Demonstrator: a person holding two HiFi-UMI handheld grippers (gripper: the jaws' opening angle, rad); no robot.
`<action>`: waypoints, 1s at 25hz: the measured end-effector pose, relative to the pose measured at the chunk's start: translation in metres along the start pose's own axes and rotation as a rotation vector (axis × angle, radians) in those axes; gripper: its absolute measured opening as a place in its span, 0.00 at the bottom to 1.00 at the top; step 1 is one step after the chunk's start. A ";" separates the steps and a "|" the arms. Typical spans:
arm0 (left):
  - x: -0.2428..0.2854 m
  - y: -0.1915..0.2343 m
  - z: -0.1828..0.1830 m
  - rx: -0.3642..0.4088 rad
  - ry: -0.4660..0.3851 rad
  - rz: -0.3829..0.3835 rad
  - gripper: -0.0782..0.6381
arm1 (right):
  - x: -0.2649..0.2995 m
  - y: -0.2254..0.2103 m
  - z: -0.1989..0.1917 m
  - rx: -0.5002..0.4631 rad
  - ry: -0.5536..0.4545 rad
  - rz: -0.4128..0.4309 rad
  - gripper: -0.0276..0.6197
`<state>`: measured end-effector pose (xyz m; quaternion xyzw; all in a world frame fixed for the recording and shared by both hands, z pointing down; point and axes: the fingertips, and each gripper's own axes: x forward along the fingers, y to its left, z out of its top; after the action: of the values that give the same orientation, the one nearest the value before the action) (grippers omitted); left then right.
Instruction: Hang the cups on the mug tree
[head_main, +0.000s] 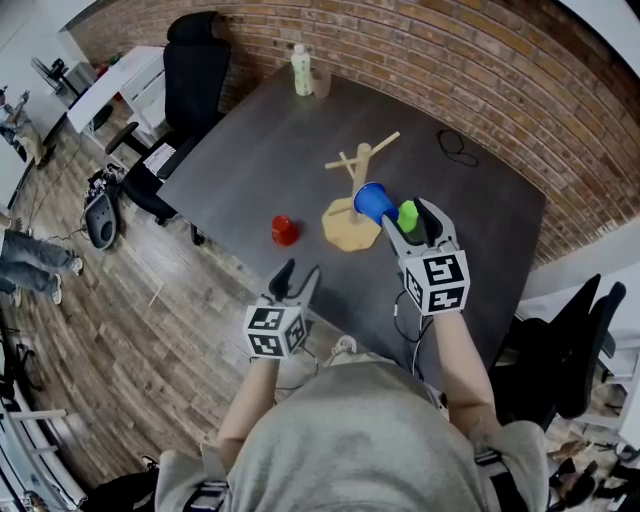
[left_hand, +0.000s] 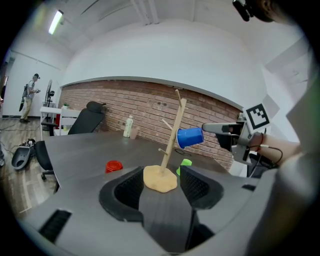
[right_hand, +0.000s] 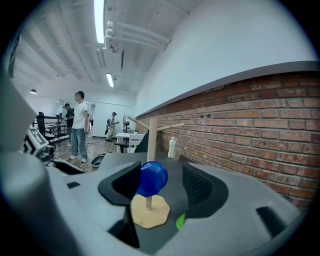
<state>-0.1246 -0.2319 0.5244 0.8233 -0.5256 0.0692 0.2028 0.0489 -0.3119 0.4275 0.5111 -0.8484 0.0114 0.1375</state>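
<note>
Blue cup (head_main: 375, 203): on mug tree (head_main: 360, 160) peg, between wide-apart right gripper (head_main: 407, 228) jaws, apparently not pinched. Retreat straight back, keeping jaws off rim. Left gripper (head_main: 298, 278) jaws apart, empty. Red cup (head_main: 285, 230), green cup (head_main: 408, 214): on desk (head_main: 250, 160).

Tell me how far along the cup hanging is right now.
Done: the blue cup looks hung on the mug tree. In hand: nothing gripped; the right gripper has its jaws open around that cup, and the left gripper is empty. Left: the red cup and the green cup are on the table.
</note>
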 end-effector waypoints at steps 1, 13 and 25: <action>0.000 0.000 0.000 0.000 0.001 -0.001 0.42 | -0.001 -0.003 -0.002 -0.002 -0.001 -0.012 0.44; 0.012 -0.004 -0.010 -0.008 0.035 -0.017 0.42 | -0.003 -0.033 -0.033 -0.021 0.059 -0.080 0.44; 0.031 -0.008 -0.017 -0.019 0.061 -0.023 0.42 | 0.024 -0.060 -0.087 -0.028 0.129 -0.091 0.44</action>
<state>-0.1023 -0.2484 0.5476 0.8249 -0.5103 0.0869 0.2273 0.1102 -0.3476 0.5098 0.5455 -0.8136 0.0263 0.1995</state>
